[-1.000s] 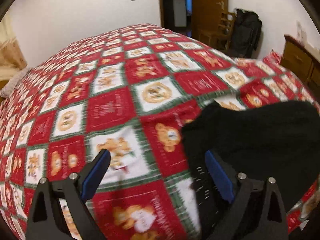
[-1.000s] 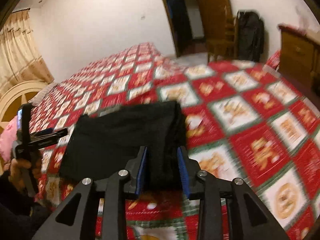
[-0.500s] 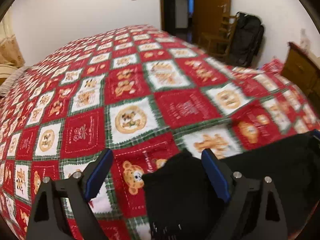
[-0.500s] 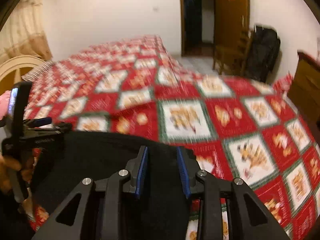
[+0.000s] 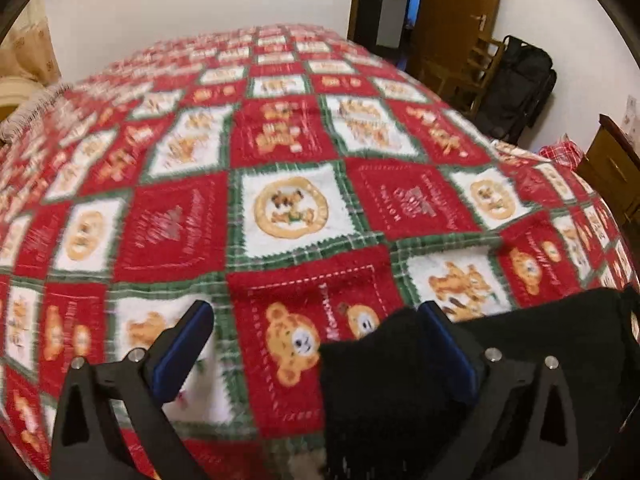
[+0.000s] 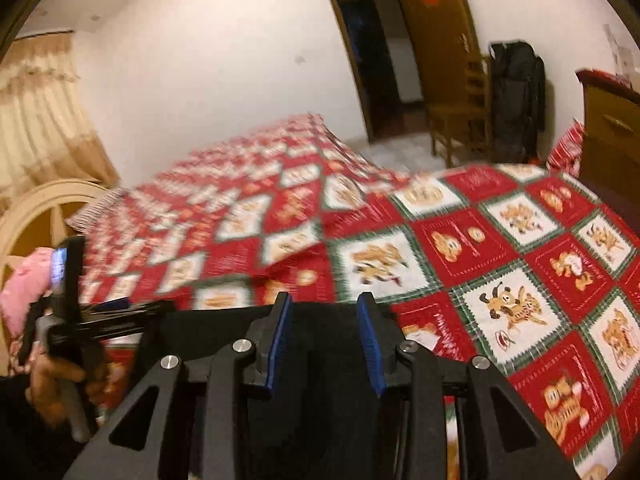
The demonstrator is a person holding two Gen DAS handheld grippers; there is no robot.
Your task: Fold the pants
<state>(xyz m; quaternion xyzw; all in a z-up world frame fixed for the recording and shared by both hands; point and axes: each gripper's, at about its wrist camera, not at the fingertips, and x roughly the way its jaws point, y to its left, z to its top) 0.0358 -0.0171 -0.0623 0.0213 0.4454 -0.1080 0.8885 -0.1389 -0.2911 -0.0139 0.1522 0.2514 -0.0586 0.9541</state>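
A pair of black pants (image 5: pixel 500 360) lies near the front edge of a bed (image 5: pixel 280 208) covered with a red, white and green patchwork blanket printed with teddy bears. The pants look already gathered into a compact dark bundle, low in both wrist views.

The left hand-held gripper (image 5: pixel 316 344) has its blue-padded fingers spread wide. The left end of the pants sits between them, and the right finger lies against the fabric, but nothing is pinched. The right hand-held gripper (image 6: pixel 324 340) has its fingers only partly apart, with black cloth filling the gap; whether the pads actually press on it cannot be told.

The fabric appears soft, limp and light, probably a knit or fleece. It should sag and slip out of shape when lifted rather than hold a crease, so firm holds on the outer corners or along a folded edge would likely serve best. The fuzzy blanket may cling and drag at the cloth.

Ahead of the pants the blanket stretches wide and bare, giving plenty of room to lay or smooth a fold. The bed's front edge is close behind. A wooden dresser (image 6: pixel 612 128) stands to the right, and a chair (image 6: pixel 460 116) and dark bag (image 6: pixel 516 100) sit well apart by the doorway.
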